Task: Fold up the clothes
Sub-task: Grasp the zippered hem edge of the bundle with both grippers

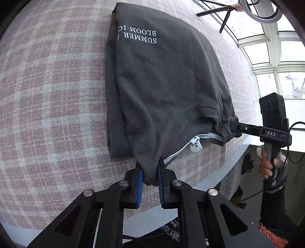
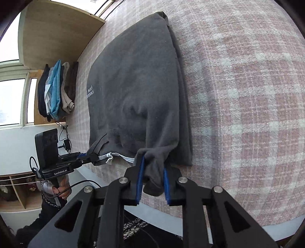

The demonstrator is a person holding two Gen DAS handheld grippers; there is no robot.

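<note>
Pink-and-white plaid cloth covers the surface (image 1: 53,99), with windows (image 1: 274,63) behind it on one side and a wooden shelf (image 2: 57,34) on the other.

A dark grey shirt (image 1: 164,85) lies folded lengthwise on the surface, white lettering reading "SUMMER" and "BLOOM" near its far end. Its near end, the collar end, hangs at the surface's front edge, where a white neck tape and a small white label (image 1: 196,146) show.

The left tool (image 1: 149,181) is clenched on a bunched corner of the shirt, the fabric pinched between its blue pads (image 1: 139,188). The right tool (image 2: 152,183) grips the opposite near corner the same way, a wad of grey fabric squeezed between its pads. In each wrist view the other tool shows from the side, its tip closed on the shirt by the collar, a hand (image 1: 266,162) wrapped around its handle.

Near the shelf a stack of folded clothes (image 2: 55,89) sits at the far end of the surface, well apart from the shirt. A tripod (image 1: 219,11) and ring light (image 1: 261,11) stand by the windows.
</note>
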